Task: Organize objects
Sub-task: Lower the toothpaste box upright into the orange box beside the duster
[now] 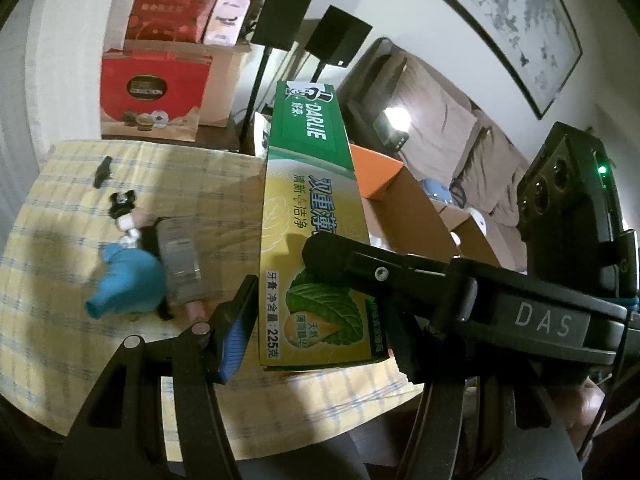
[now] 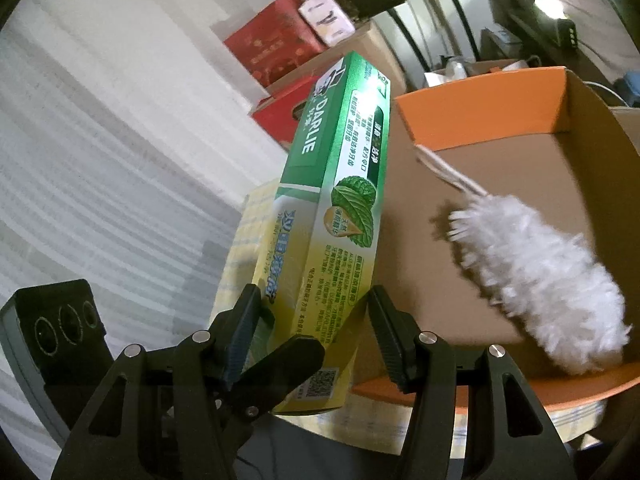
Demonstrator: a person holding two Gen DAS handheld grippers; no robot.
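Grippers: left (image 1: 316, 300) and right (image 2: 312, 336) both clamped on toothpaste box (image 2: 332, 208), glossy cardboard.
Lower right: fluffy white duster (image 2: 536, 276) inside carton (image 2: 480, 120).
Left: blue toy (image 1: 128, 284) on checked cloth (image 1: 60, 208).

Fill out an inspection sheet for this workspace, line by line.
Surface: table with a yellow checked cloth.
Job's things: Darlie toothpaste box held above the table beside the cardboard box, which holds a white duster.
Clutter: blue toy, small figurine, clear packet, black clip.
Grippers: left gripper and right gripper both clamp the toothpaste box's near end.
Cables: dark cable on the sofa.
Surroundings: red gift boxes, sofa, framed picture, black stands.
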